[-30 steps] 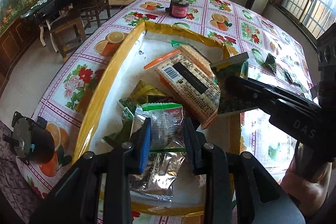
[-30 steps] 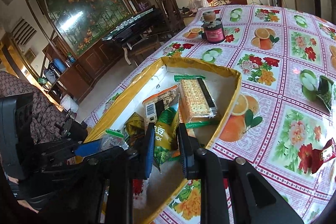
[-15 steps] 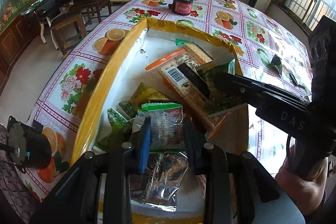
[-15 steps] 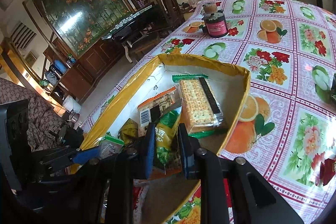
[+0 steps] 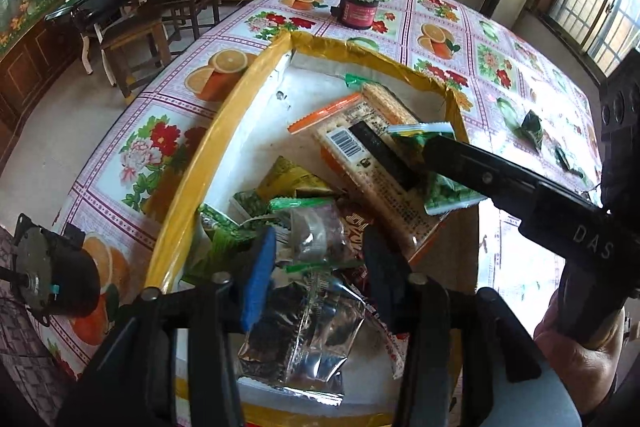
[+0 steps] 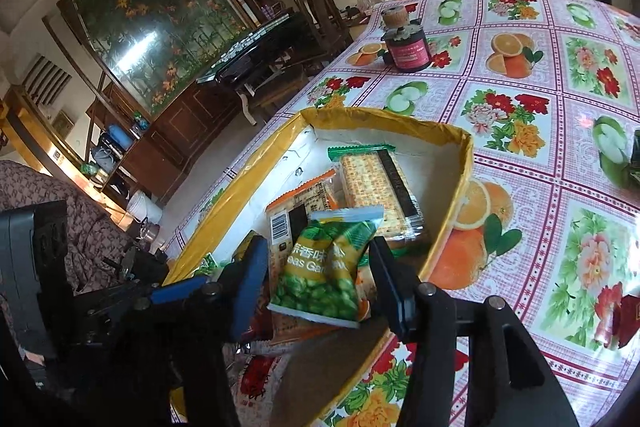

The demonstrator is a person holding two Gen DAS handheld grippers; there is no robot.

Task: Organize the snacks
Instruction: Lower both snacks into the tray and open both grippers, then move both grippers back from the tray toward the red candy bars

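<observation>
A yellow-rimmed box (image 5: 224,131) (image 6: 384,117) on the flowered table holds several snack packs. My left gripper (image 5: 318,255) is open over the box's near end, with a clear green-topped snack bag (image 5: 316,231) lying loose between its fingers. My right gripper (image 6: 316,267) is open above the box, and a green pea bag (image 6: 324,275) lies between its fingers on an orange cracker pack (image 6: 304,199). The pea bag (image 5: 436,179) also shows in the left wrist view under the right gripper's arm. A green-trimmed cracker pack (image 6: 376,183) lies beyond.
A red-labelled jar (image 5: 358,11) (image 6: 408,49) stands at the table's far end. Small dark green packets (image 5: 530,129) lie on the table right of the box. A red snack pack (image 6: 616,315) lies at the right edge. A small motor (image 5: 48,273) sits at the table's left edge.
Both grippers have opened: the left let go of the clear bag, the right let go of the pea bag, which now lies on the cracker pack. Both moved slightly further over the box.
</observation>
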